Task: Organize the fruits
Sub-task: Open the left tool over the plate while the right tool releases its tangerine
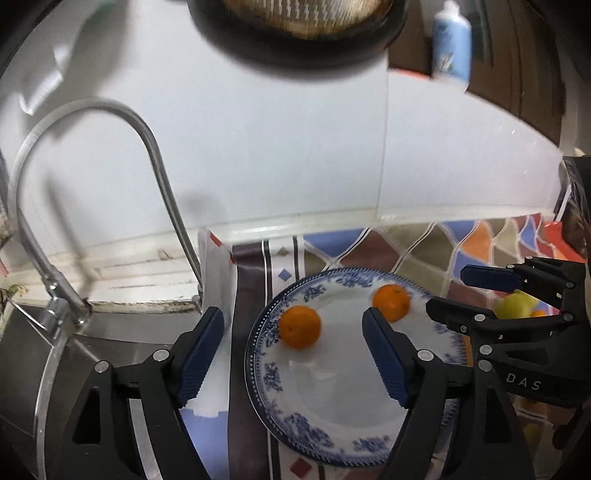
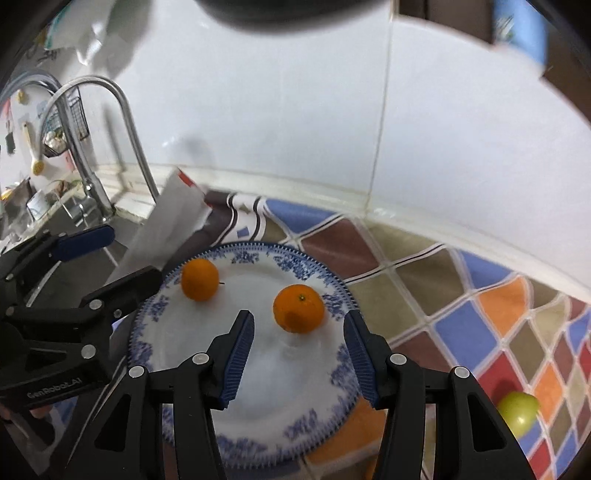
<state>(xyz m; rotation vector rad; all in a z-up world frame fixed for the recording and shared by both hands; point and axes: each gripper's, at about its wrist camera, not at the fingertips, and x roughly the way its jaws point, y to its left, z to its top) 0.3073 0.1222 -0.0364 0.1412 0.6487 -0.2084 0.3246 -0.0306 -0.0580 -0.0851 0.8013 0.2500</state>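
Observation:
A blue-and-white plate (image 1: 332, 417) (image 2: 280, 417) lies on the patterned cloth. Two oranges rest on it: one at its left (image 1: 299, 326) (image 2: 200, 279), one further right (image 1: 391, 302) (image 2: 298, 308). My left gripper (image 1: 293, 354) is open and empty, hovering over the plate's left edge; it also shows in the right wrist view (image 2: 122, 254). My right gripper (image 2: 298, 356) is open and empty just above the plate, short of the right orange; it also shows in the left wrist view (image 1: 458, 291). A green fruit (image 2: 519, 408) (image 1: 515, 304) lies on the cloth right of the plate.
A steel faucet (image 1: 85, 155) (image 2: 103, 147) arches over the sink (image 1: 48, 376) at the left. White tiled wall (image 1: 277, 155) stands behind. A blue-white bottle (image 1: 451, 44) sits high at the right. A dark round object (image 1: 295, 33) hangs overhead.

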